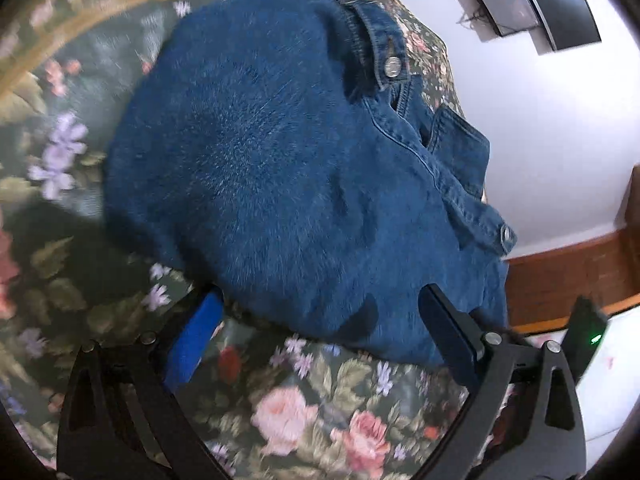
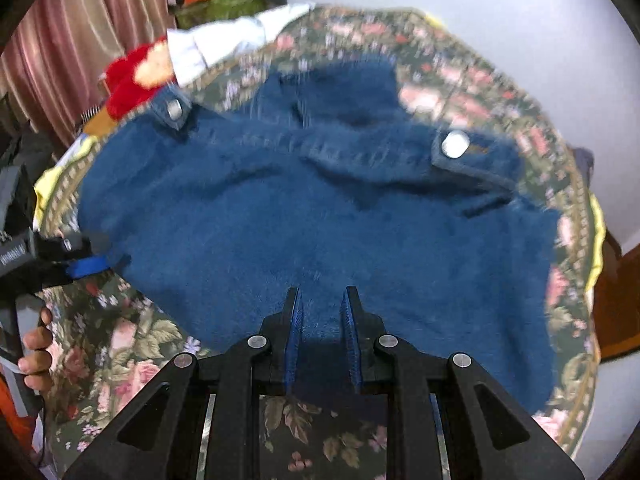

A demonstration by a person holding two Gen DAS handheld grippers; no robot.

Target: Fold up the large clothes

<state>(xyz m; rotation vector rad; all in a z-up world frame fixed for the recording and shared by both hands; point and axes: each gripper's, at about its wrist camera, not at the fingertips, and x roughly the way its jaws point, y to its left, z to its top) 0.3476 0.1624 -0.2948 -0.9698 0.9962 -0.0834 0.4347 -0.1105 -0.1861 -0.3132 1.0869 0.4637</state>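
A dark blue denim garment (image 1: 280,168) with metal snap buttons lies folded on a floral cloth; it fills the right wrist view (image 2: 320,216) too. My left gripper (image 1: 320,304) is wide open, its fingers straddling the garment's near edge. It also shows at the left of the right wrist view (image 2: 86,265), at the garment's left edge. My right gripper (image 2: 321,300) has its jaws narrowly apart over the garment's near hem, with denim between the pads; whether it grips is unclear.
The floral cloth (image 1: 320,412) covers a round table (image 2: 576,240). A red plush and a white sleeve (image 2: 224,44) lie at its far edge. White wall and wood skirting (image 1: 560,272) stand beyond. Curtains (image 2: 80,20) hang far left.
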